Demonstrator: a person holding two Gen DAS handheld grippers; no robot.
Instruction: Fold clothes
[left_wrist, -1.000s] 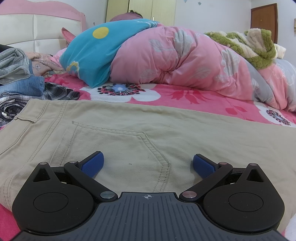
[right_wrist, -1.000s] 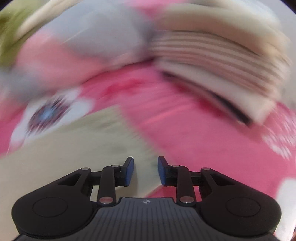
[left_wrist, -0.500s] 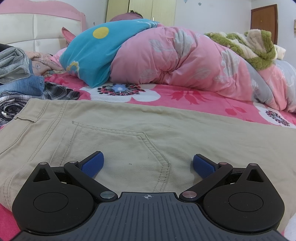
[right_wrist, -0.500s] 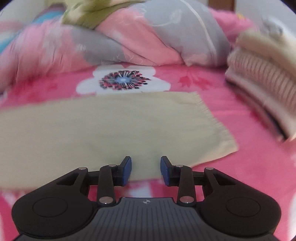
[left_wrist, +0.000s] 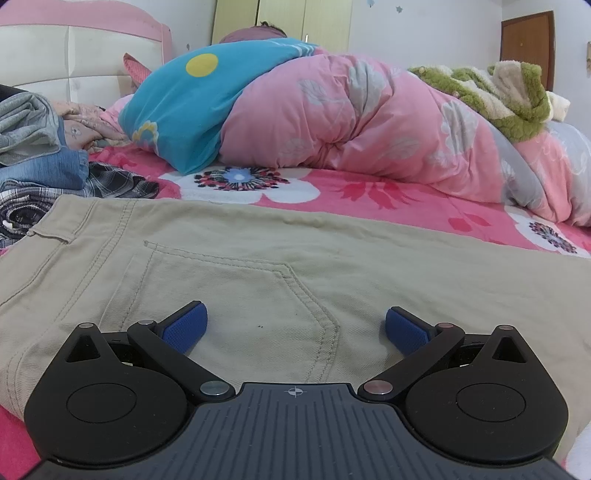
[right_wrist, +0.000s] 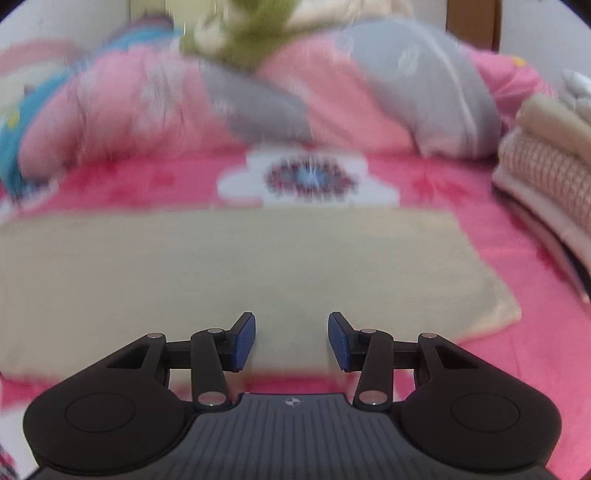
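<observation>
Two grippers are now working over one pair of khaki trousers (left_wrist: 280, 258) lying flat across the bed. The right gripper (right_wrist: 291, 339) has been swinging across in the last second — from a blurred look at the folded stack (right_wrist: 550, 177) to squaring up over the hem end (right_wrist: 461, 273) — and its jaws, narrow a moment ago, are standing about half apart with nothing between them. That is likely setting up a pinch on the hem to carry it toward the waist. The left gripper (left_wrist: 295, 328) is holding its place above the back pocket (left_wrist: 240, 288), fingers spread wide and empty. Beneath everything is lying a pink flowered sheet (left_wrist: 369, 192); a bunched pink quilt (left_wrist: 351, 122) is piled behind, unfolded clothes (left_wrist: 37, 155) are heaped at the waist end — a wardrobe and a door are showing beyond.
</observation>
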